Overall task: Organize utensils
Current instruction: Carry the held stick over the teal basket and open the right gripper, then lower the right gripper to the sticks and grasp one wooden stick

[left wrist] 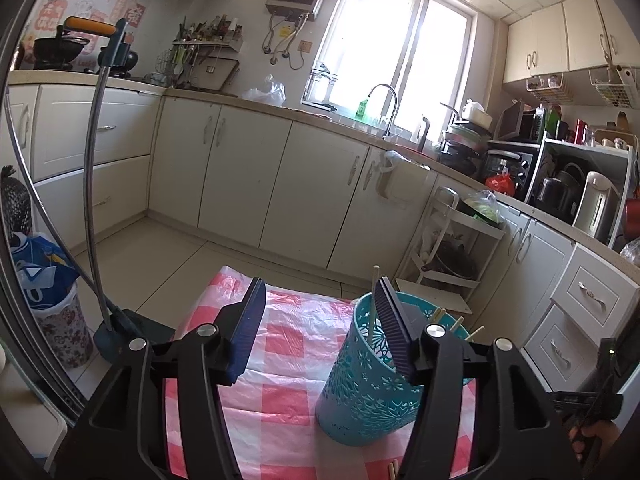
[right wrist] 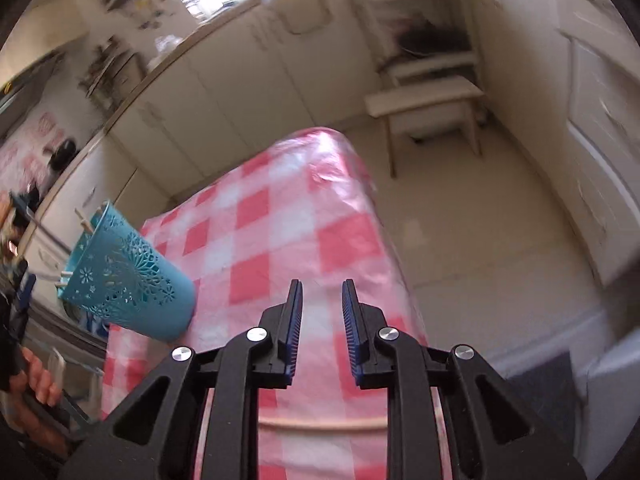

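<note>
Kitchen cabinets, cream-fronted and L-shaped, fill the left wrist view, sharp under a bright window; the right wrist view blurs them and shows a white low stool on open floor beyond the table's far corner. Red wall stickers by the stove carry characters too small to read.

The table's pink-and-white checked plastic cloth lies bare across its middle and right side, its right edge dropping to clear floor tiles.

The teal perforated plastic utensil holder stands near the table's left edge, wooden chopsticks poking from its rim. One loose wooden chopstick lies across the cloth under the right gripper, seen only in that view.

The left gripper stands released, its right finger overlapping the holder's rim, nothing between the pads. The right gripper's jaws are slightly parted and empty.
</note>
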`<state>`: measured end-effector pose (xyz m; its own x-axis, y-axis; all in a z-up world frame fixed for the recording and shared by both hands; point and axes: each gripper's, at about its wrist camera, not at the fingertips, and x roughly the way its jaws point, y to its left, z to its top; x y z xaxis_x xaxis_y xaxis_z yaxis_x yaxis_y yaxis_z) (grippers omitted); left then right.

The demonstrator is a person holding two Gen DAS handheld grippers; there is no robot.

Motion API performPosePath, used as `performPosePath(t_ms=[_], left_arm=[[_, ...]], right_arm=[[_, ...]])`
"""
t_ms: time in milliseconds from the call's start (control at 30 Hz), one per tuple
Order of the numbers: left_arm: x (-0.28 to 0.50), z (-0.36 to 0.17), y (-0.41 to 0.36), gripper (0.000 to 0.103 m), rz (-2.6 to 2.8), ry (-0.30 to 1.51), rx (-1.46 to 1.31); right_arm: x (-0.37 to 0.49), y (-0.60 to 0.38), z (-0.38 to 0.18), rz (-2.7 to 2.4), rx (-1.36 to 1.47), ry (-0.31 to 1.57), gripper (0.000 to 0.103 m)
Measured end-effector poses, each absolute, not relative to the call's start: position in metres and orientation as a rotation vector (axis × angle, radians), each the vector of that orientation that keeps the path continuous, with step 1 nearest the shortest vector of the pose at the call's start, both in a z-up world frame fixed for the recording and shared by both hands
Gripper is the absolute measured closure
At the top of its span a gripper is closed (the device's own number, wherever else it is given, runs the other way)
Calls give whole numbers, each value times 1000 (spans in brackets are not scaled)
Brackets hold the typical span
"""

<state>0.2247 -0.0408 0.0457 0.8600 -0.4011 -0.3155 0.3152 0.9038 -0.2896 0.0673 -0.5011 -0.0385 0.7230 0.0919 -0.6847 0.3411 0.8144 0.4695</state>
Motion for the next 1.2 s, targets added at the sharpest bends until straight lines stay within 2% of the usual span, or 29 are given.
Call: performPosePath(t_ms=[100, 167, 300, 367, 533, 600, 700, 800, 967, 1067, 1200], left_arm=[[225, 44, -48, 48, -397, 395, -217], [224, 44, -50, 47, -408, 396, -215], [221, 44, -52, 46, -423, 398, -213], [220, 44, -52, 45, -429, 402, -212], [221, 40, -45, 45, -419, 420, -222], [222, 39, -44, 45, -414, 431, -225], [223, 36, -44, 45, -408, 440, -222], [227, 36, -44, 44, -403, 448, -229], [231, 35, -50, 42, -416, 470, -233], [230, 33, -54, 42, -420, 474, -221], [229, 29, -59, 41, -418, 483, -216]], right_arm=[[25, -497, -50, -155, 716, 738, 80], [10, -494, -58, -186, 704, 760, 72], [0, -484, -69, -190, 651, 820, 72], [7, -461, -61, -141, 498, 819, 71], [39, -382, -49, 121, -149, 903, 70], [47, -375, -54, 187, -276, 958, 70], [51, -381, -61, 220, -318, 1048, 70], [39, -411, -59, 178, -144, 1074, 65], [-10, -494, -83, 6, 433, 1082, 59], [-38, -549, -105, -104, 783, 983, 58], [-44, -572, -125, -112, 979, 911, 58]])
